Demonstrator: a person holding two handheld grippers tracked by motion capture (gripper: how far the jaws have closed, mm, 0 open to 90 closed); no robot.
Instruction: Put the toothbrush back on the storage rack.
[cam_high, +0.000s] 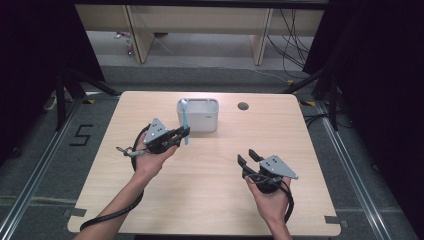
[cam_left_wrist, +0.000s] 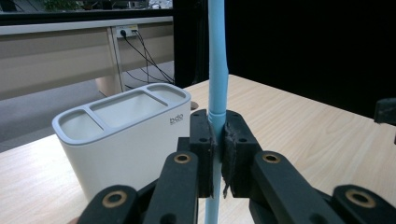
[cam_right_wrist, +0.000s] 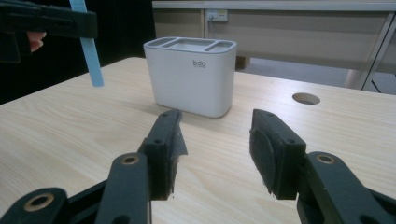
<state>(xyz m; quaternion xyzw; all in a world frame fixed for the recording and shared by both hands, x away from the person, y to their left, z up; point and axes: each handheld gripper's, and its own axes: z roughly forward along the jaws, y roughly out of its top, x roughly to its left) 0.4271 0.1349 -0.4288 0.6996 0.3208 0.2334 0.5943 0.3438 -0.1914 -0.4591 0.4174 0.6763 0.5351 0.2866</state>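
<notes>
My left gripper (cam_high: 184, 133) is shut on a light-blue toothbrush (cam_high: 185, 120), which it holds upright above the table. In the left gripper view the pads pinch the handle (cam_left_wrist: 217, 70) low down, and its top runs out of the frame. A white holder (cam_high: 199, 116) with three top compartments stands at the back middle of the table, just right of the brush. My right gripper (cam_high: 248, 157) stands open over the table's front right. Nothing lies between its fingers (cam_right_wrist: 163, 149), and it faces the holder (cam_right_wrist: 189, 77).
The light wooden table (cam_high: 210, 200) has a round cable hole (cam_high: 243, 106) to the right of the holder. Beyond the table's far edge are grey floor, desk legs and cables. Black curtains stand on both sides.
</notes>
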